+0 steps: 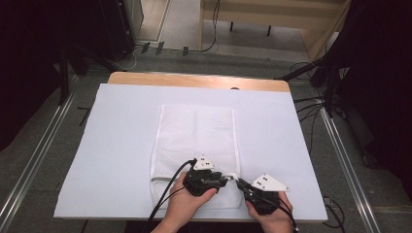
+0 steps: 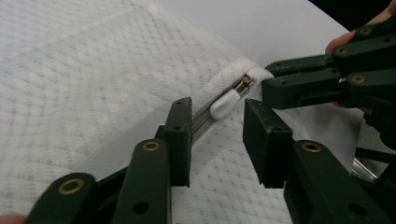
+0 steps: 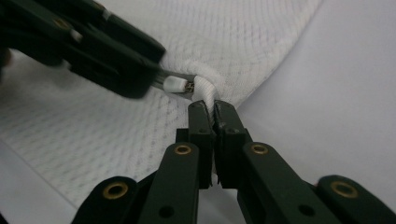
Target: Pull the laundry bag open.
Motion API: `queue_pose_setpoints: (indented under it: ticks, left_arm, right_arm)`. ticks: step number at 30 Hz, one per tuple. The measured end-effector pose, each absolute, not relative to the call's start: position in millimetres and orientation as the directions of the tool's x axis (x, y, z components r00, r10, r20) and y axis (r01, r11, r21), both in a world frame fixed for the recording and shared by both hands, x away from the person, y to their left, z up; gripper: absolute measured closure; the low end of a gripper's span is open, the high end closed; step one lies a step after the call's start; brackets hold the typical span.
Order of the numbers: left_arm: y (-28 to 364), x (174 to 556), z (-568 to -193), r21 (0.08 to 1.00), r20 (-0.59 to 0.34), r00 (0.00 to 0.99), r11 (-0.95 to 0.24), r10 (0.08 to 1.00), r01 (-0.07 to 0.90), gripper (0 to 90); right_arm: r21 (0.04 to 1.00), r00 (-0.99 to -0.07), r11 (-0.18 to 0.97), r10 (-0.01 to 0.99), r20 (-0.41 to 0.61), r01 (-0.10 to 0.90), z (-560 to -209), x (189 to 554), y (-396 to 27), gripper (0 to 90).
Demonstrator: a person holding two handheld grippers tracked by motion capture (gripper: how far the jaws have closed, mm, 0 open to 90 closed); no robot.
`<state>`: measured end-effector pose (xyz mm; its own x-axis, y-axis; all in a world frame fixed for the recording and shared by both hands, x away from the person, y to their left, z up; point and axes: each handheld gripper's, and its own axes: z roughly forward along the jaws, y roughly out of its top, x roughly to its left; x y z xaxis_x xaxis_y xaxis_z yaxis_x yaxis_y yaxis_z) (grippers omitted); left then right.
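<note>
A white mesh zip bag (image 1: 194, 128) lies flat on the white sheet. Its white zipper pull (image 2: 225, 103) sits at the bag's near right corner, at the end of the zipper track. My left gripper (image 1: 227, 178) is open, one jaw on each side of the pull (image 3: 173, 84) without touching it; in its own view the gripper (image 2: 218, 111) straddles the track. My right gripper (image 3: 212, 109) is shut on the thick white fabric edge of the bag (image 3: 116, 135) just past the pull. It also appears from the side (image 2: 271, 84) and beside the left one (image 1: 241, 183).
The white sheet (image 1: 121, 145) covers a wooden table whose far edge (image 1: 194, 80) shows. Metal rails (image 1: 34, 160) run along both sides on the floor, and cables (image 1: 311, 104) lie at the right. Both hands sit at the table's near edge.
</note>
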<state>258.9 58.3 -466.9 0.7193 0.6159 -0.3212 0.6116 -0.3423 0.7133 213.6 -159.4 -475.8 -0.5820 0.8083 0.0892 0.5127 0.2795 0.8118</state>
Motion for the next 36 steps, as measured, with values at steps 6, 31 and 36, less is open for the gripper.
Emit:
queue_pose_setpoints:
  ticks: [6,31,36]
  left_arm:
    - [58.8,256.2,-464.2,0.738,-0.334,0.742,-0.328,0.581,0.589,56.1]
    - [64.0,263.7,-460.3,0.707,-0.458,0.721,-0.279,0.52,0.65,87.5]
    - [65.0,262.4,-458.8,0.704,-0.437,0.72,-0.293,0.539,0.647,87.9]
  right_arm:
    - [0.845,-0.592,0.253,0.801,0.09,0.471,-468.9,210.0,-158.2,88.7]
    - [0.852,-0.604,0.253,0.792,0.09,0.459,-468.3,207.0,-155.2,88.7]
    - [0.848,-0.597,0.266,0.799,0.072,0.458,-466.1,205.9,-152.2,88.7]
